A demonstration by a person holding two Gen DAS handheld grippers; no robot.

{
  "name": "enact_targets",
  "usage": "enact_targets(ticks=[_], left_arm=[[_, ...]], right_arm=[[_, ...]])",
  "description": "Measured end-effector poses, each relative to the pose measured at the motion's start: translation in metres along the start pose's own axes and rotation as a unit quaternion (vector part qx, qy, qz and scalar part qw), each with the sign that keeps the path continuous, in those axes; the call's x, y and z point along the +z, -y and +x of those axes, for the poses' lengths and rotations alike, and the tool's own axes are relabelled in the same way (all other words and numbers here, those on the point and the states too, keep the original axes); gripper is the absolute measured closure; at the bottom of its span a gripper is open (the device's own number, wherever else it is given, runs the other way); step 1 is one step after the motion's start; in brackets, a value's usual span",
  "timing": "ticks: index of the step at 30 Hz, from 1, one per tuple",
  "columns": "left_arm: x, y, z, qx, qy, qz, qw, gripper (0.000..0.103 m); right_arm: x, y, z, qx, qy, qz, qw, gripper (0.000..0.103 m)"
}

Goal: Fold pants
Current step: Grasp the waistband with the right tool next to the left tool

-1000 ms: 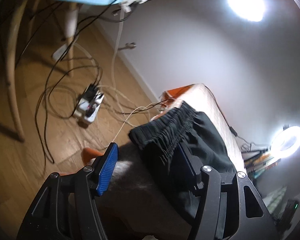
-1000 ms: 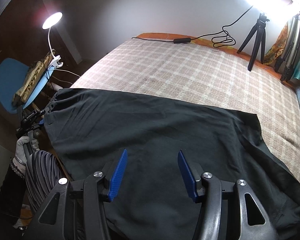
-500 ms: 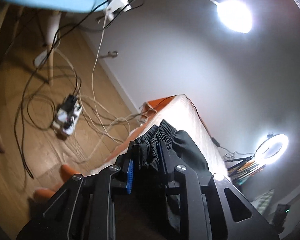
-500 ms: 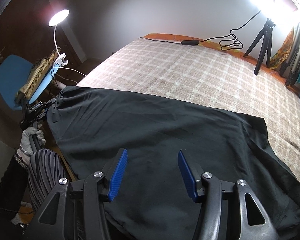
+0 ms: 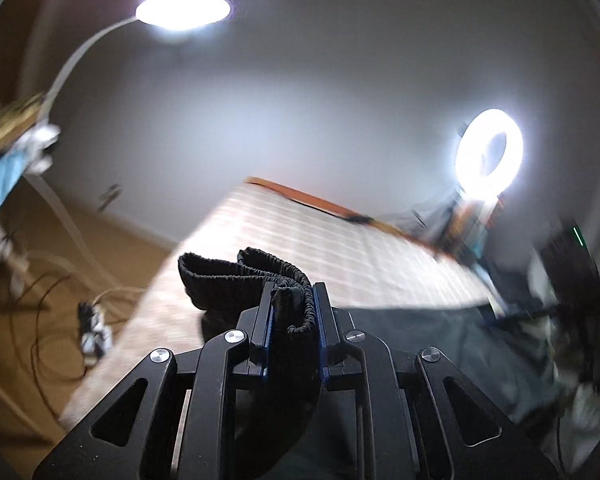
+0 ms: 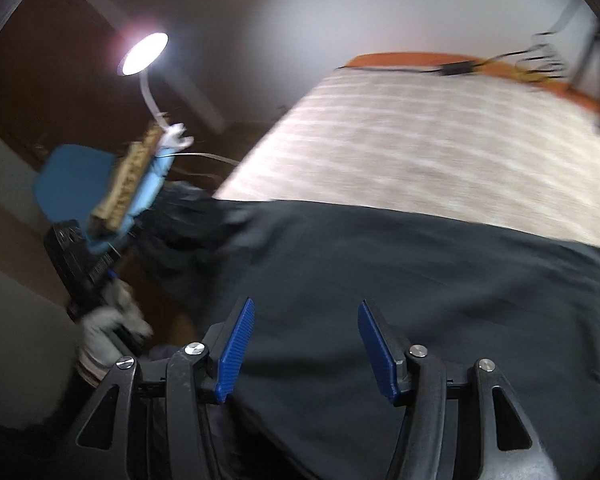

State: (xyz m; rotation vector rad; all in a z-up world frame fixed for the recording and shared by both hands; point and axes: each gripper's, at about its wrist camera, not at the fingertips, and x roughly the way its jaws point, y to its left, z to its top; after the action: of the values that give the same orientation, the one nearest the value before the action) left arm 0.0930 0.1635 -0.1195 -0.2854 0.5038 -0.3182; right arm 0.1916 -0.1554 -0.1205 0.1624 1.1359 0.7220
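The left gripper point(image 5: 292, 312) pinches the gathered elastic waistband point(image 5: 255, 270) of the black pants point(image 6: 380, 280), its jaws closing on the bunched cloth between the blue pads, and the band loops out ahead and to the left of the fingers. The rest of the pants lies spread flat on the checked bed point(image 6: 440, 152), directly beneath and ahead of the right gripper point(image 6: 306, 344), whose jaws are opening over the fabric with nothing between them. The cloth looks thin, light and limp, so it should sag and trail wherever it is not supported; it will likely slide easily over the bedcover. The ribbed waistband is the thickest, least slippery hold. For the right side, the near edge or the leg hem seems best, though blur makes the hem hard to place
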Motion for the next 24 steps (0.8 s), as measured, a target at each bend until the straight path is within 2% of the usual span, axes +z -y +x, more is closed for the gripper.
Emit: enact_targets(ticks=[3,6,12,14,17,20,22,23,24], left_arm=[[-0.005,0.027,0.009,-0.021,-0.02,0.042,0.9987,0.088],[-0.01,0.05,0.017,-0.022,-0.04,0.108,0.9931,0.088],[-0.014,0.073,0.028,-0.037,-0.068,0.166,0.9831,0.088],[-0.017,0.085,0.034,-0.041,-0.079,0.193,0.9772,0.088],[-0.023,0.104,0.04,-0.037,-0.089,0.24,0.9659,0.088],[-0.03,0.122,0.045,-0.031,-0.094,0.286,0.9531,0.088],[-0.036,0.134,0.046,-0.026,-0.096,0.322,0.9415,0.088],[-0.039,0.138,0.047,-0.025,-0.098,0.332,0.9377,0.088],[-0.041,0.143,0.048,-0.023,-0.102,0.344,0.9332,0.088]], right_arm=[[0.024,-0.019,0.035,0.049,-0.018,0.001,0.999,0.039],[0.041,-0.029,0.067,0.101,-0.042,0.022,0.994,0.038],[0.053,-0.025,0.11,0.147,-0.078,0.098,0.981,0.036],[0.054,-0.023,0.116,0.162,-0.082,0.113,0.977,0.036],[0.056,-0.021,0.117,0.158,-0.088,0.121,0.976,0.036],[0.057,-0.025,0.116,0.122,-0.106,0.101,0.982,0.036],[0.057,-0.027,0.118,0.091,-0.12,0.088,0.985,0.037],[0.056,-0.027,0.118,0.075,-0.123,0.086,0.986,0.045],[0.056,-0.023,0.117,0.069,-0.125,0.087,0.986,0.062]])
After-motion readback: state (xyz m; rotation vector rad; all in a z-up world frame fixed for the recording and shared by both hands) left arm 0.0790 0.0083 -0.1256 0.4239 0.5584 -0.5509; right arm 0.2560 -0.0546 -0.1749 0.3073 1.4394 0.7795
